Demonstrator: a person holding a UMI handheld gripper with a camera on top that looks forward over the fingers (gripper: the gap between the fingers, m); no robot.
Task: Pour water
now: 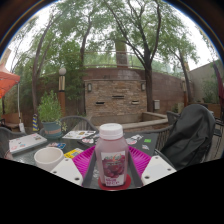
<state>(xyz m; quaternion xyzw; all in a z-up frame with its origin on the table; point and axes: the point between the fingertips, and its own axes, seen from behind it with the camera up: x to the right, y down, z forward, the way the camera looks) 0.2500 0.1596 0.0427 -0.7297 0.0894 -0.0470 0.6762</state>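
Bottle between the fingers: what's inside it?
The bottle shows pinkish liquid through its clear wall, nearly to the white cap. The label hides the middle. The hand-held gripper grips it.

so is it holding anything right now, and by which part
The gripper holds the bottle by its lower body: both fingers press its sides, below the white cap.

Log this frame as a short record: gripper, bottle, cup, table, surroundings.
gripper: gripper, fingers about the bottle; actual contact not clear
bottle: clear bottle with white cap, pink label, upright between the pink pads
cup: white cup, upright on the table, left of the bottle, apart from it
table: table, papers on it
surroundings: outdoor patio, trees, brick pillar, chair
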